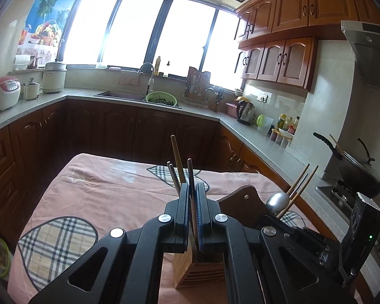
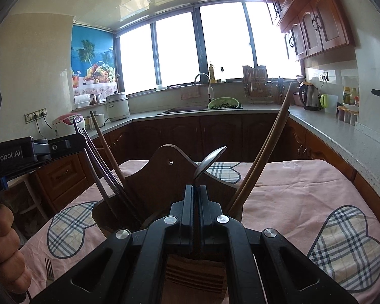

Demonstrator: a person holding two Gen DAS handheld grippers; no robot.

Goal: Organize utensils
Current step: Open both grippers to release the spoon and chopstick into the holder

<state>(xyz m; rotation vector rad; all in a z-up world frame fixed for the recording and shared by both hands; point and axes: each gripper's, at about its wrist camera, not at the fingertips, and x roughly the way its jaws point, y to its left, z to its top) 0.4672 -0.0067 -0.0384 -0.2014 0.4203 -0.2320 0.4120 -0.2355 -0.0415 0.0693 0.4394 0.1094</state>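
**Both grippers clamped on utensils over the wooden holder**

A sunlit kitchen with wide windows, wooden cabinets and a grey counter running round three sides; in the middle stands a table (image 2: 304, 185) under a pink cloth with plaid hearts. Near the table's front edge sits a wooden utensil holder (image 2: 164, 177) with a tall arched back.

The left gripper (image 1: 192, 190) has its fingers pressed together on a thin chopstick (image 1: 190, 174), which stands upright over the holder's left side, just beside other sticks. The right gripper (image 2: 196, 192) pinches the handle of a metal spoon (image 2: 210, 159), bowl upward, above the holder's middle. Two wooden chopsticks (image 2: 266, 152) lean out of the holder's right compartment. A fork (image 2: 49, 268) lies on the cloth at the near left, beside a person's hand (image 2: 5, 248).
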